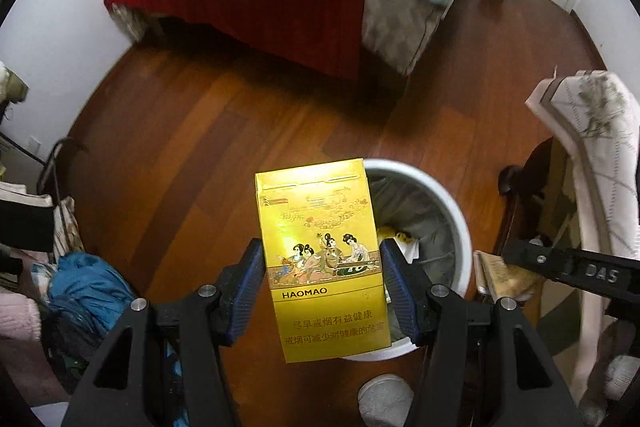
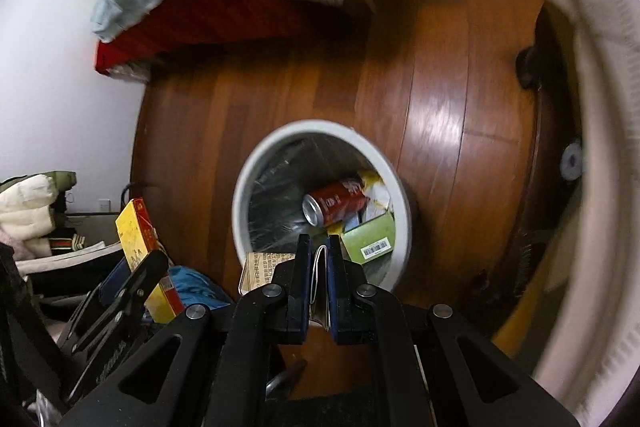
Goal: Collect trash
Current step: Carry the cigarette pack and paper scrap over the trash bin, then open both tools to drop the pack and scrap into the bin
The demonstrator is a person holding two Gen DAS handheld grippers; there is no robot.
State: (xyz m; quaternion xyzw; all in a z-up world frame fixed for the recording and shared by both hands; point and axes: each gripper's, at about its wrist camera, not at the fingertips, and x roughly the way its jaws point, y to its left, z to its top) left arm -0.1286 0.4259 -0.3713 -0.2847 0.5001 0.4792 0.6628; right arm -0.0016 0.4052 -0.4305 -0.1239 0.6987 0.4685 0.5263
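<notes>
While bin gapes, red can inside

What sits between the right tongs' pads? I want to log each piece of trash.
A thin folded paper packet, seen edge-on, is pinched between the right tongs in the right wrist view, above the white trash bin.

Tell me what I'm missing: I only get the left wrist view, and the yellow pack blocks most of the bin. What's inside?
Observer: A red can lies on its side in the bin.
Operator: Anything else in there?
Observer: A green box with a barcode label, beside the can.
Operator: Is the right gripper carrying something?
Observer: Yes, the right gripper is closed on a thin folded paper item, near the bin's rim.
</notes>
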